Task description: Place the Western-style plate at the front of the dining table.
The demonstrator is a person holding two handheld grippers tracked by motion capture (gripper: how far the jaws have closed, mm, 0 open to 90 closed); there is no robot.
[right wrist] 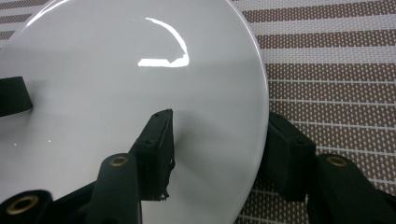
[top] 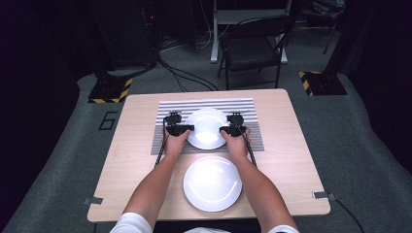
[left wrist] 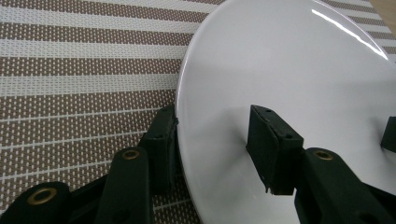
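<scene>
Both tongs are on the far plate [top: 206,127], which sits on the striped placemat [top: 165,109] at mid-desk [top: 131,160]. L tongs [top: 190,128] straddle its left rim: one jaw under the edge, one on the top face; gap looks unclosed in the left gripper view, so can't tell if clamped. R tongs [top: 222,129] likewise on the right rim (mirror of L), clamp state also not clear.

Progress, judged: grasp positions reached, plate not obviously off the mat yet. Left to do: lift and carry, likely toward the near plate [top: 212,183], bare on desk just in front of the person.

Writing: none on plates or mat. Floor left of desk bears a marking that reads as "6" [top: 108,120].
</scene>
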